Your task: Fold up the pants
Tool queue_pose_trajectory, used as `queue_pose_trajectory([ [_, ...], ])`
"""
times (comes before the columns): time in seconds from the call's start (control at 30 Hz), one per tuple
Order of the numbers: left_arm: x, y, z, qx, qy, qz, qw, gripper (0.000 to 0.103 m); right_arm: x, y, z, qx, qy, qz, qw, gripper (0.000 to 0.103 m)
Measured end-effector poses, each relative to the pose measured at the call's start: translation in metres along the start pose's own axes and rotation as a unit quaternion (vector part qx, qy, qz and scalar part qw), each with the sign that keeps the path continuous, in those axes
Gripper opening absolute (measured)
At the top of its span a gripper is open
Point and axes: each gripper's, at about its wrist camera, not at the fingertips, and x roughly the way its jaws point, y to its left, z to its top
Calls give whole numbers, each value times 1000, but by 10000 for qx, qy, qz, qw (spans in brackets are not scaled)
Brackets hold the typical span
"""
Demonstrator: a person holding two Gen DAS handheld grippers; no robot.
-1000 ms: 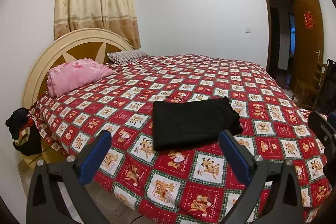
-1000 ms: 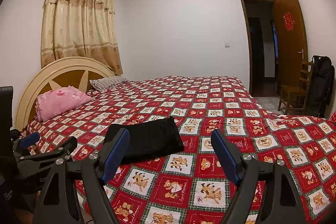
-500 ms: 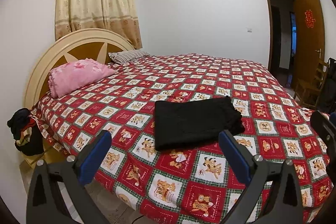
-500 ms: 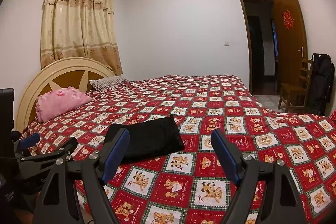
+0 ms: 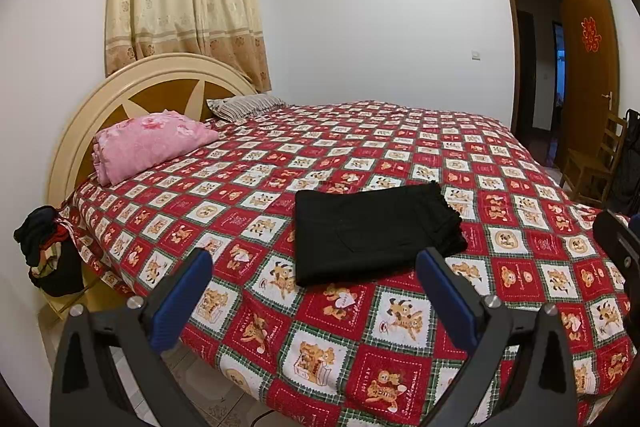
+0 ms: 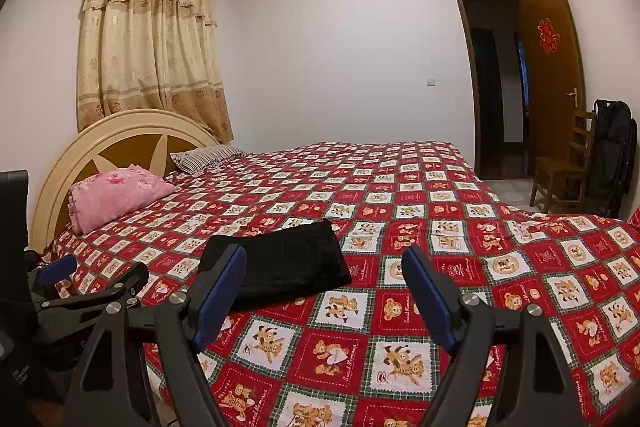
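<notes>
I had both grippers held back from the near edge of the bed (image 5: 520, 311), neither touching anything. The left gripper (image 5: 316, 291) had its blue-padded fingers (image 5: 182, 301) spread wide apart with nothing between them. The right gripper (image 6: 324, 293) stood the same way, its fingers (image 6: 222, 291) well apart and empty.

The black pants (image 5: 372, 231) lay folded into a flat rectangle on the red bear-patterned bedspread (image 5: 320, 147), ahead of both grippers. From the left wrist view they sat straight ahead, between the lines of the two fingers and a little beyond the tips. From the right wrist view the pants (image 6: 280, 261) lay ahead and to the left, with the left finger's tip overlapping their near left corner in the picture; I could not tell from that angle whether it hung above the cloth or short of it, though it looked clear of it.

The left gripper's frame (image 6: 84, 291) showed low at the left of the right gripper. Farther ahead and left of both grippers, a pink pillow (image 5: 152, 143) rested against the round headboard (image 5: 104, 95), with a striped pillow (image 5: 244, 105) beyond it. Off to the far right stood a wooden chair (image 6: 564, 167) beside the open door (image 6: 548, 75).
</notes>
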Motion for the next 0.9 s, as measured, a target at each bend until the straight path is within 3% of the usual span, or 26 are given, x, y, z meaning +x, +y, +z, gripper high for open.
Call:
queue_pose_trajectory([
  [0.77, 2, 8, 3, 39, -41, -41, 10000, 103, 0, 1, 2, 25, -19, -41, 10000, 81],
  [0.9, 9, 9, 5, -91, 94, -399, 9991, 103, 0, 1, 2, 39, -15, -58, 10000, 81],
])
